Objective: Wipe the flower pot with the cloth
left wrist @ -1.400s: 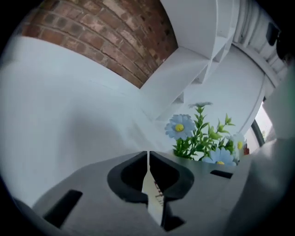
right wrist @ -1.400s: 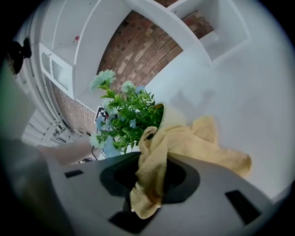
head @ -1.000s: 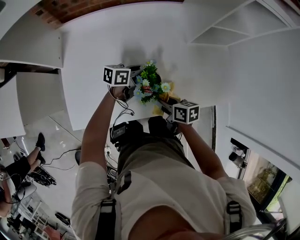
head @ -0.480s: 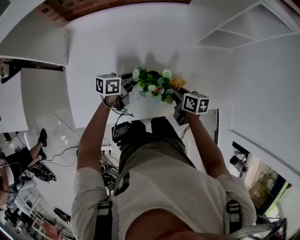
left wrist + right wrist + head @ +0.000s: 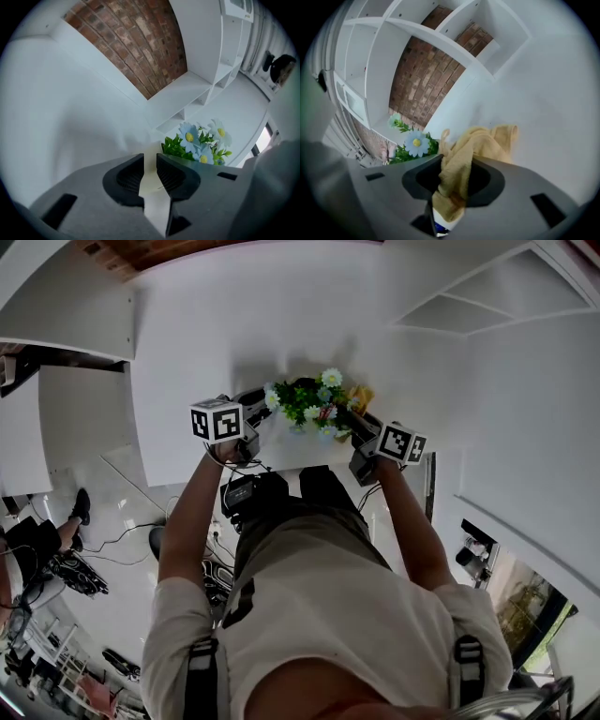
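Note:
The flower pot with its blue and white daisies (image 5: 309, 401) stands on the white table (image 5: 187, 352) between my two grippers. In the left gripper view the flowers (image 5: 201, 140) show just past the jaws. My left gripper (image 5: 150, 164) (image 5: 251, 420) is at the pot's left. Its jaws have just been opening, and a pale strip (image 5: 151, 177), seemingly the pot's rim, stands in the narrow gap between them. My right gripper (image 5: 457, 171) (image 5: 363, 423) is shut on the yellow cloth (image 5: 468, 150) (image 5: 359, 397), which bunches out past the jaws at the pot's right. The pot's body is hidden under the flowers.
White shelving (image 5: 417, 42) and a brick wall (image 5: 136, 47) stand behind the table. The table's near edge (image 5: 291, 465) runs just in front of the person's body. Cables and a seated person's legs (image 5: 37, 549) are on the floor at the left.
The two grippers have drawn apart, the left one leftwards and the right one rightwards. The flowers, earlier tipped and close to the right gripper, now stand midway between both.

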Action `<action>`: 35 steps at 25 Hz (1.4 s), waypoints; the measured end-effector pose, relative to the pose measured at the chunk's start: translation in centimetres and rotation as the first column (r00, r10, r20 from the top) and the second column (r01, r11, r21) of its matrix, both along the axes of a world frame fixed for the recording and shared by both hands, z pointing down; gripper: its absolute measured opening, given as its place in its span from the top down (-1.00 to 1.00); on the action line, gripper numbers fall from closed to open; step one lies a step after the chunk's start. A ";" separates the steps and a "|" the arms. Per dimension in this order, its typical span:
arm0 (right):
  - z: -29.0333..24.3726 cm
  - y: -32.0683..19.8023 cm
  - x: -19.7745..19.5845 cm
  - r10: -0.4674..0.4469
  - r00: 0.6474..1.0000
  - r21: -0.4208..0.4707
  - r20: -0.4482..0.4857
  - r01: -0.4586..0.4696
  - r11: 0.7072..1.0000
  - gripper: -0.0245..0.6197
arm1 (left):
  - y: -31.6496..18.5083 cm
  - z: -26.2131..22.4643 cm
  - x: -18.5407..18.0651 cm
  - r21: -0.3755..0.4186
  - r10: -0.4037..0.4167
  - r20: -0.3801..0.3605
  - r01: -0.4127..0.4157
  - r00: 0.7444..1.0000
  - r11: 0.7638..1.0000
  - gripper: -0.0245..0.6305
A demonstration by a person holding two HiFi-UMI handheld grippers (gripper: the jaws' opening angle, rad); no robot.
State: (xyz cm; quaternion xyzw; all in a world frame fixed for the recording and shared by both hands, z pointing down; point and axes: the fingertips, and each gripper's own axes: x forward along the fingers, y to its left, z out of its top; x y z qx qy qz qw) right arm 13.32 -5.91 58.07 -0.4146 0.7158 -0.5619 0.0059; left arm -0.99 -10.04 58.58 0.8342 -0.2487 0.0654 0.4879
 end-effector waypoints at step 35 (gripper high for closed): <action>0.4 4.5 -4.7 -0.082 0.981 0.005 -0.173 0.085 0.996 0.54 | -0.2 -0.5 1.4 -0.012 -0.076 -0.052 0.075 0.996 0.997 0.76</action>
